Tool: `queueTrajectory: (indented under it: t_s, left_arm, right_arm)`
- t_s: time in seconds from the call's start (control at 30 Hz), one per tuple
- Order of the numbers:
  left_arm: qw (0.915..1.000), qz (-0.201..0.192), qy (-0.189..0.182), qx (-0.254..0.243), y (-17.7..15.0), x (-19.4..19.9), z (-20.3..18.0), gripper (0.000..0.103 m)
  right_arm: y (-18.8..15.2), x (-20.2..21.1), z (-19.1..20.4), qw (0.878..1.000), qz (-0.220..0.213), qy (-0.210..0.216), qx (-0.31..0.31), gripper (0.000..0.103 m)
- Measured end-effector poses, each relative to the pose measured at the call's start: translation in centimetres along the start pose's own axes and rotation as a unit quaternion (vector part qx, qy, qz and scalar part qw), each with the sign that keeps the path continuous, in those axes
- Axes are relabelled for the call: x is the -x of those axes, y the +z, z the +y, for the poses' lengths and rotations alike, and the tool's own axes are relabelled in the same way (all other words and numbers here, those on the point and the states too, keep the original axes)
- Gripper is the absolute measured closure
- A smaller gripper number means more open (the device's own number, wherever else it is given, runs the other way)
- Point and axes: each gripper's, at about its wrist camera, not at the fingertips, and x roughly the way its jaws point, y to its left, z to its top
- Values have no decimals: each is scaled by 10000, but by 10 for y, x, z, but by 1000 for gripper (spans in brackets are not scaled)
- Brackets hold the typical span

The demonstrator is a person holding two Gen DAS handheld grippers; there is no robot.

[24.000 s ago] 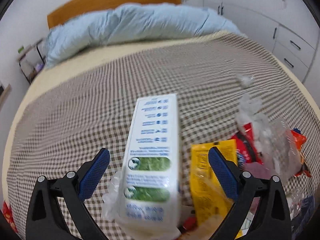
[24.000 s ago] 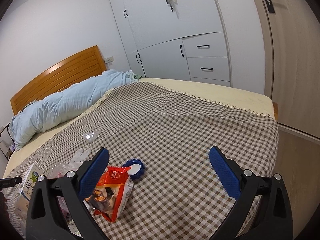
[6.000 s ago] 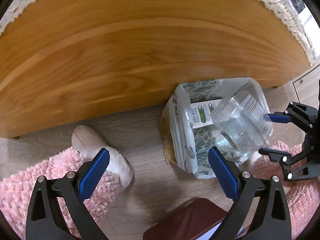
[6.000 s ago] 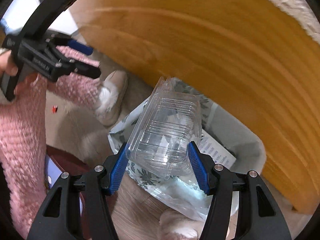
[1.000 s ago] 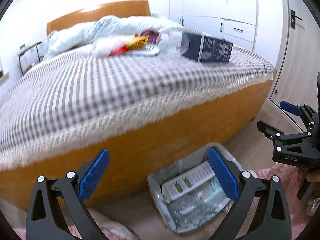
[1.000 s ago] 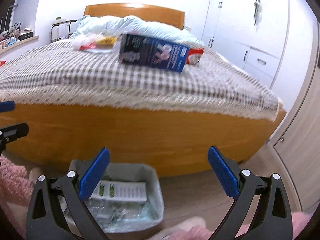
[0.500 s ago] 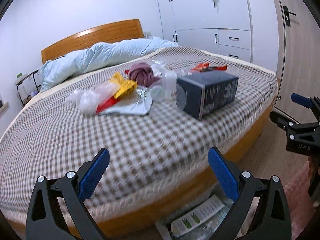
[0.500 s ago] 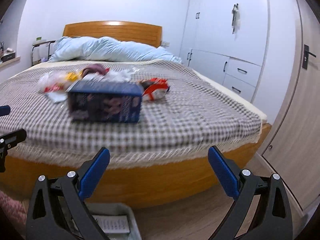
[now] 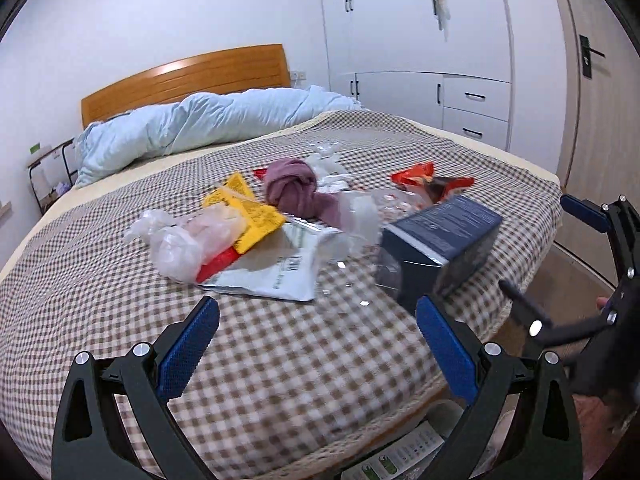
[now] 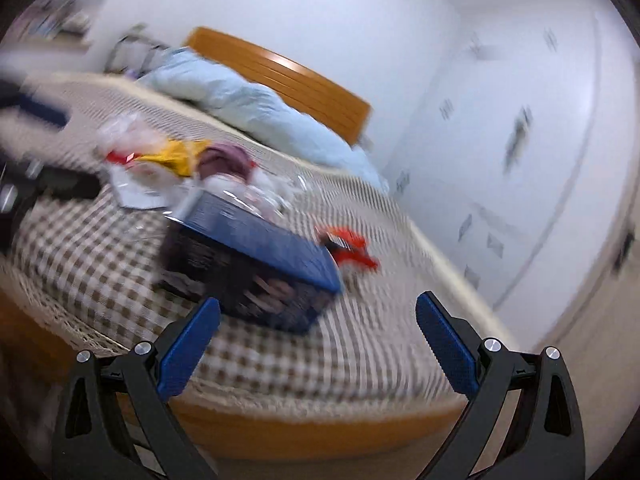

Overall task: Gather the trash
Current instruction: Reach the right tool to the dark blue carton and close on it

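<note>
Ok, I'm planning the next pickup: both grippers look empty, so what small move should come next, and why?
Probably ease the right gripper forward so its open jaws straddle the dark blue box. That box lies nearest the bed's edge, just ahead of it. The left gripper is open too, with the other trash farther back.

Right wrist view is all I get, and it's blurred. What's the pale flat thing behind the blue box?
Observer: A white mailer bag with a barcode label, lying flat on the checked bedspread.
Operator: Anything on top of it?
Observer: A yellow packet rests partly on it, and a crumpled clear plastic bag lies against the packet.
Operator: Where does collected trash go? I can't see.
Observer: Below the bed's near edge a printed carton shows. What holds it is mostly cut off.
</note>
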Motion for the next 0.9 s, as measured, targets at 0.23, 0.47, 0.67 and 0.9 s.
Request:
queueTrajectory:
  t_s: [0.23,0.47,0.67,0.9]
  left_arm:
    - [9995,166,-120,259,4,-5,39,8]
    - [9983,238,-92,533,0,3,67,8]
    - [9975,141,-29,691,-4,14,80,8]
    - [9966,69,-8,822,-7,23,89,8]
  right_arm:
    - [13,-9,54,9870,-432,-27,1547,9]
    - [4,-17,96,9532,-474,-268,2975,9]
    - [9,-30,109,9316,-572,-613,3537,8]
    - [34,-55,100,9361,16,-92,3515,24]
